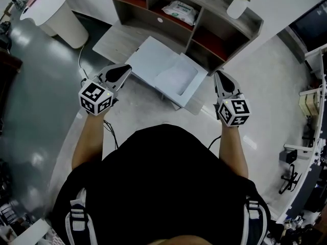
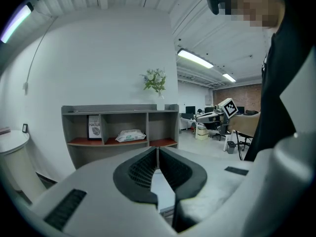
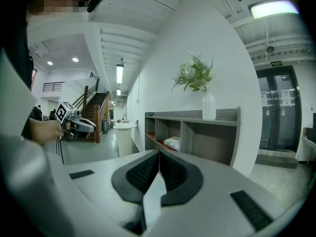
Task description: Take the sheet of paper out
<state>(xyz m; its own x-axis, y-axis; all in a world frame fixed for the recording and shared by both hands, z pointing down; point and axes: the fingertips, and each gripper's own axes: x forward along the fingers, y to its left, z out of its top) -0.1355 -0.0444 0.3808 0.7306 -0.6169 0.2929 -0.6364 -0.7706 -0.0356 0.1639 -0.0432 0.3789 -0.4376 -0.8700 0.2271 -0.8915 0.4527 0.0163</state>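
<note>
left gripper (image 1: 118,74) hangs at the left of the head view in front of the person, its jaws pressed together with nothing between them; its own view confirms the pads meet along a thin line and hold nothing. just right of it and a little ahead, a white box-like machine (image 1: 148,55), probably a printer, sits on a low grey wooden surface (image 1: 110,42) before the shelf unit (image 1: 204,32). the sheet of paper (image 1: 178,78) appears to lie flat in the recessed tray at the near right part of that machine, between the two grippers and apart from both. further right, the right gripper (image 1: 221,81) points toward the same shelf unit, and its jaws are likewise pressed together and empty. on the shelves behind sit a white packet (image 1: 179,11) and, on top at the right, a vase with a plant (image 1: 237,5). judging from this, the step in hand is the approach: neither gripper has reached the tray and the paper is not yet touched. the next move seems to call for lowering one gripper toward the tray, spreading its jaws, and slipping one jaw under a free edge of the sheet before pinching it. since the sheet lies flat inside a walled recess, a shallow angle at the open side would likely work best.
</note>
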